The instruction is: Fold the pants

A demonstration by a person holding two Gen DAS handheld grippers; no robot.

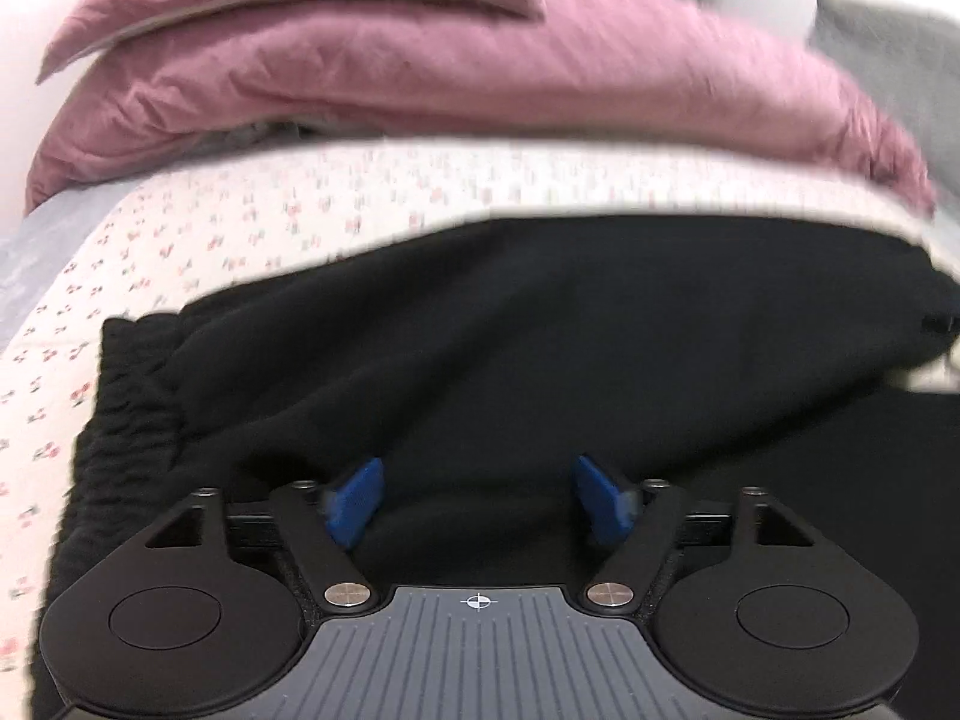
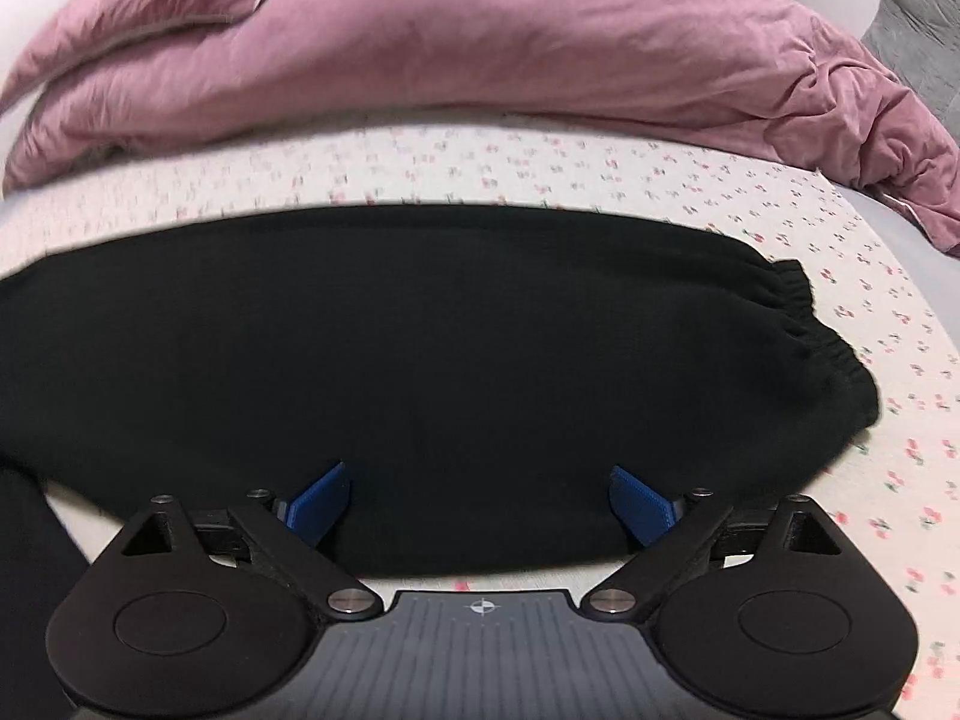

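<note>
the black pants [image 2: 420, 360] lie flat across the flowered bed sheet [image 2: 780, 228], straight ahead of both grippers. ahead and to the right of the right gripper [image 2: 478, 501] sits the gathered elastic cuff [image 2: 822, 330] of a leg; ahead and to the left of the left gripper [image 1: 478, 495] runs the ruched waistband [image 1: 132, 396]. both grippers are spread wide and hold nothing, their blue pads [image 1: 354, 501] hovering close over the near edge of the cloth; whether the pads touch the fabric i cannot tell.

the step in hand looks like taking hold of the near long edge for a fold. to do it well, i judge each gripper should dip until one pad slides under the edge and the other sits on top, catching every layer of the thick fabric but not the sheet beneath. the two grips should close at matching spots along the edge, well apart, so the cloth lifts level and does not sag between them. the left view is blurred, so a slower approach there would help placement.

beyond the pants, a pink duvet [image 2: 480, 42] is heaped at the far side, with a grey pillow [image 2: 918, 18] far right; the fold should stop short of the duvet
</note>
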